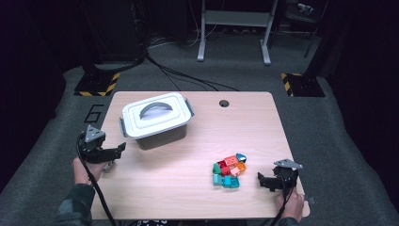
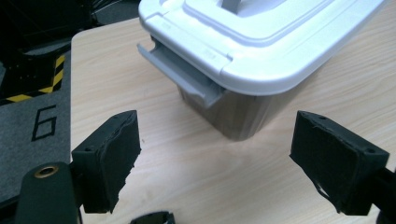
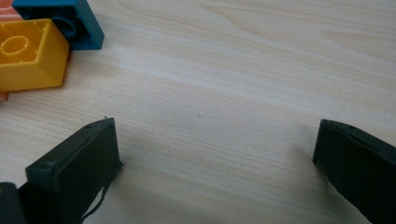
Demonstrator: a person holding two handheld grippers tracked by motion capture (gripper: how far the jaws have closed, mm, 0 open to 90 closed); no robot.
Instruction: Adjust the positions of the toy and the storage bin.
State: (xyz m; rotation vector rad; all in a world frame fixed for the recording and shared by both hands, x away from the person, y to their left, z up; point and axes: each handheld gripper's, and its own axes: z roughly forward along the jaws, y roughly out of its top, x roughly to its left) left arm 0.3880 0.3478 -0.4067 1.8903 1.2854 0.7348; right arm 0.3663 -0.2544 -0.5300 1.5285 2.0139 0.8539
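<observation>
The left tool (image 1: pixel 120 149) is spread wide with nothing in it. It points at the box (image 1: pixel 157 120), which sits shut on the bench (image 1: pixel 188 188) just ahead. The right tool (image 1: pixel 260 180) is spread too, with nothing in it, low over the bench near the bricks (image 1: pixel 229 170).

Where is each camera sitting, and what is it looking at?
High view: above the table, looking down; both hands and grippers show.
Left gripper view: on the left gripper, facing the lidded box; open jaws show.
Right gripper view: on the right gripper, near the bricks; open jaws show.
Shared: the high view and left gripper view both show the box.
</observation>
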